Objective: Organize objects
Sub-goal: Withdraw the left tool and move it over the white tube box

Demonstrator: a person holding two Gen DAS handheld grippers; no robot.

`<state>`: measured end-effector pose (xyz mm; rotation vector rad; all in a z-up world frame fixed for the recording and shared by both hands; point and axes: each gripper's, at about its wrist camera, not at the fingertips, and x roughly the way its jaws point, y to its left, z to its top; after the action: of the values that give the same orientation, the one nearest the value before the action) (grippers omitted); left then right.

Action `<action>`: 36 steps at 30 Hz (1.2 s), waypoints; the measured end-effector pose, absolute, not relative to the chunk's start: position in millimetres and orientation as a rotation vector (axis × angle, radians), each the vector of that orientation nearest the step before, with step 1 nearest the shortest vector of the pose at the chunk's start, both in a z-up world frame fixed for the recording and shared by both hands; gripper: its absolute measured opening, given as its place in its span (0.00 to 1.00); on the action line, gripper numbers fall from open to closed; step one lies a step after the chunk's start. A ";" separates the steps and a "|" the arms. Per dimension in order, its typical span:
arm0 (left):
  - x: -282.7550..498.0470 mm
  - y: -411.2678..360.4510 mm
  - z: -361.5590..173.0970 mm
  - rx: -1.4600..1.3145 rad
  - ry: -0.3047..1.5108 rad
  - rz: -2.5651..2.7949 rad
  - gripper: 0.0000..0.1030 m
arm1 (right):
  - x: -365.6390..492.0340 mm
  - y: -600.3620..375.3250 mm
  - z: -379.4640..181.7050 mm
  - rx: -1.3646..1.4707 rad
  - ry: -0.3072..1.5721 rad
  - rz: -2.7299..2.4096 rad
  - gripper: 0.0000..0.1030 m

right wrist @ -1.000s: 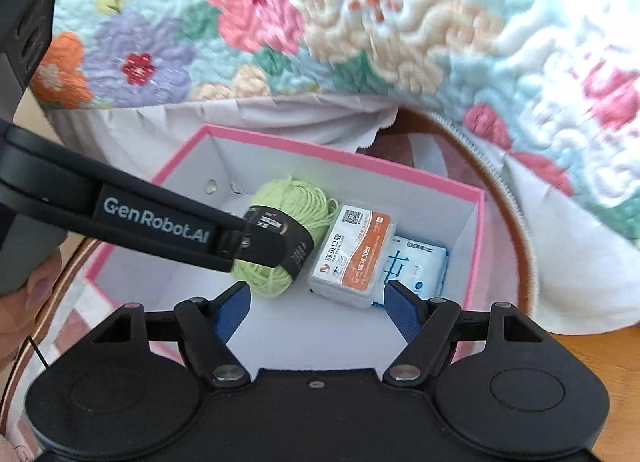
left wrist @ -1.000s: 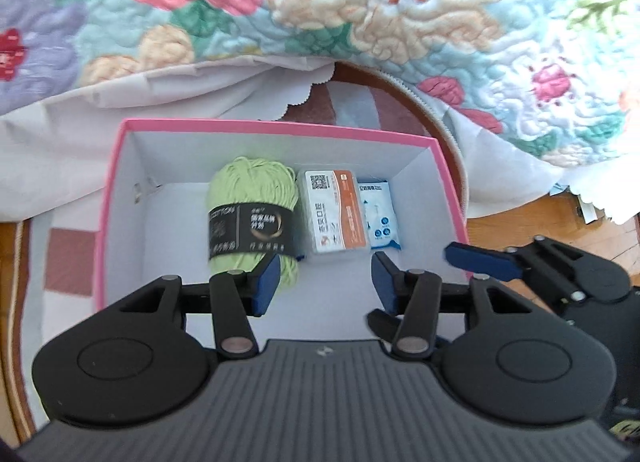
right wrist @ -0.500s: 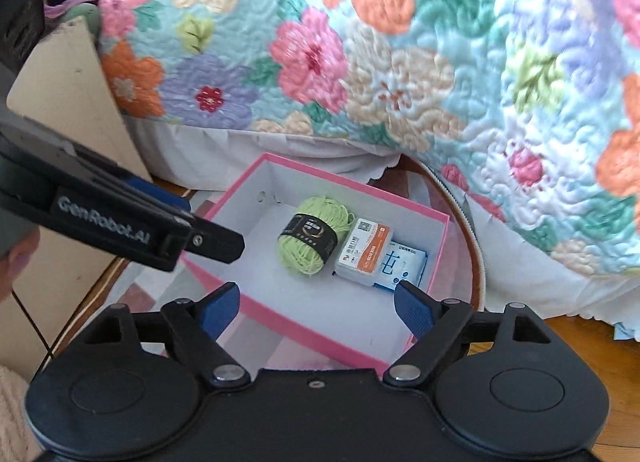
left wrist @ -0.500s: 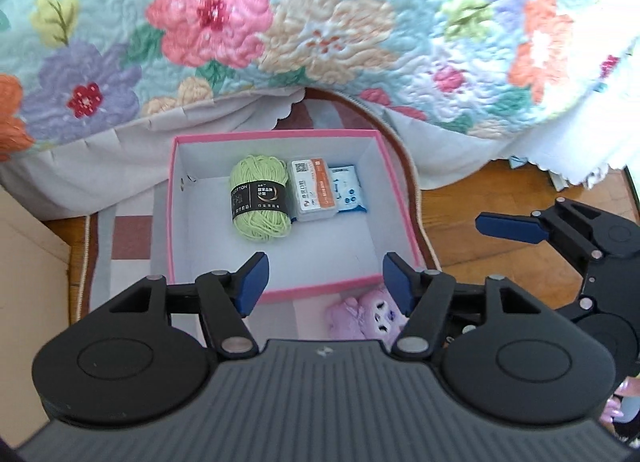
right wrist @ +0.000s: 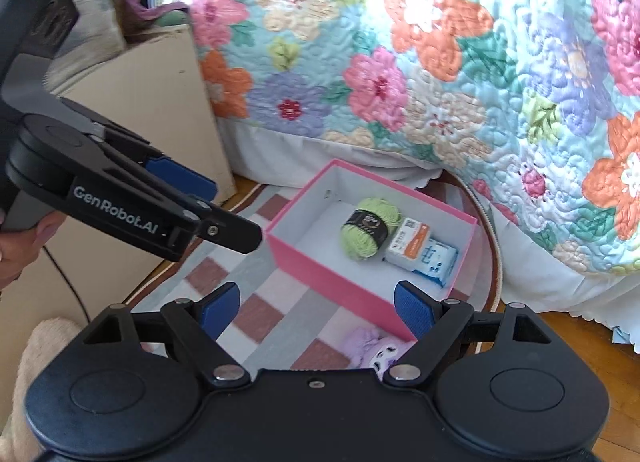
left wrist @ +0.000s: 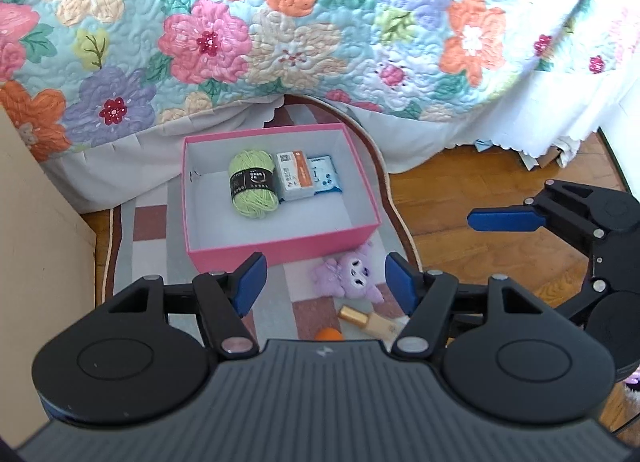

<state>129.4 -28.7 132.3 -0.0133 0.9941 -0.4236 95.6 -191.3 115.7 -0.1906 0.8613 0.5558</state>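
Your left tool point(left wrist: 322, 282) hangs above the near edge of the pink box point(left wrist: 280, 244), its jaws parted about halfway with nothing between them; they have just been opening a little further. Your right tool point(right wrist: 316, 308) stands wide, also empty.

In the left wrist view the box sits at centre frame on the checked rug point(left wrist: 150, 218), just below the hanging floral quilt point(left wrist: 280, 22). Along its far side lie three things in a row, touching: a green yarn ball point(left wrist: 253, 190) with a dark band on the left, a white and orange packet point(left wrist: 295, 176) in the middle, and a blue and white wipes pack point(left wrist: 326, 178) on the right. The near half of the box floor is bare.

Outside the box, low in the frame between your left tool's fingers, a purple plush toy point(left wrist: 350, 274) lies on the rug, with a gold-capped bottle point(left wrist: 370, 320) and a small orange ball point(left wrist: 329, 335) just below it. A beige panel point(left wrist: 36, 262) fills the left edge.
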 end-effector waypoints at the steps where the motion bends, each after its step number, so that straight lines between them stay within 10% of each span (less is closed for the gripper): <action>1: 122.4 -29.2 134.0 -0.007 0.991 -0.424 0.64 | 88.1 -191.9 118.3 -0.194 0.860 0.566 0.85; 36: 41.1 -40.1 -20.0 0.039 1.075 -0.479 0.77 | 17.6 -242.8 -10.6 -0.136 0.951 0.599 0.89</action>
<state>41.1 -40.1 -20.0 0.0395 1.0753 -0.4792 17.6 -242.8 -10.6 -0.1358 0.9513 0.5994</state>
